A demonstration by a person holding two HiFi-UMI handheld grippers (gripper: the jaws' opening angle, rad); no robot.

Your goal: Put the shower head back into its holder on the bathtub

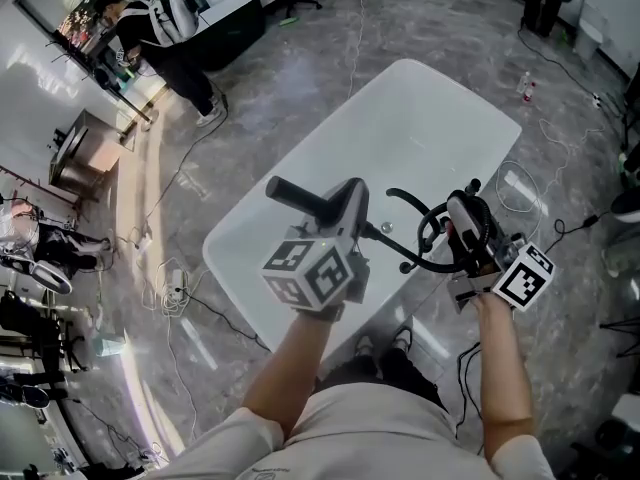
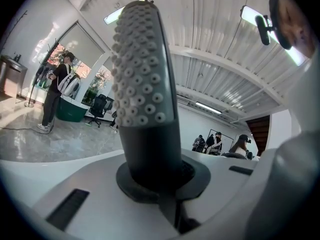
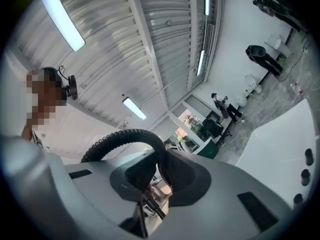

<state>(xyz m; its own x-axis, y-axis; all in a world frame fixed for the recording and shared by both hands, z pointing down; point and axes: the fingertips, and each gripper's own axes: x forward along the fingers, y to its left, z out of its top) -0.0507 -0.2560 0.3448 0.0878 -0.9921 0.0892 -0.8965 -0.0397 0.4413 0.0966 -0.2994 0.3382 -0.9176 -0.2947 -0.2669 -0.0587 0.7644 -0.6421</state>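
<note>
Farthest left, well away from the tub, a person [image 1: 150, 30] with a backpack stands on the grey floor [image 1: 300, 88]. Nearer, the left claw [image 1: 350, 208] is clenched on the shower head [image 2: 145, 84]. Its two sides press against the dark handle just below the nozzle face, whose rows of pale nubs fill the left gripper view. In the head view the shower head sticks out to the left of that claw, above the near end of the white tub [image 1: 430, 118], and touches nothing else. To its right a black ribbed hose [image 3: 125, 132] arcs up and then drops into the right claw [image 1: 465, 218], which grasps it, the hose running down between the dark pads. This claw is over the tub's near right corner, close beside the left one but not touching it. At the right edge of the right gripper view, three dark round fittings [image 3: 303, 176] sit in a row on the tub's rim; which of them is the holder cannot be told.
</note>
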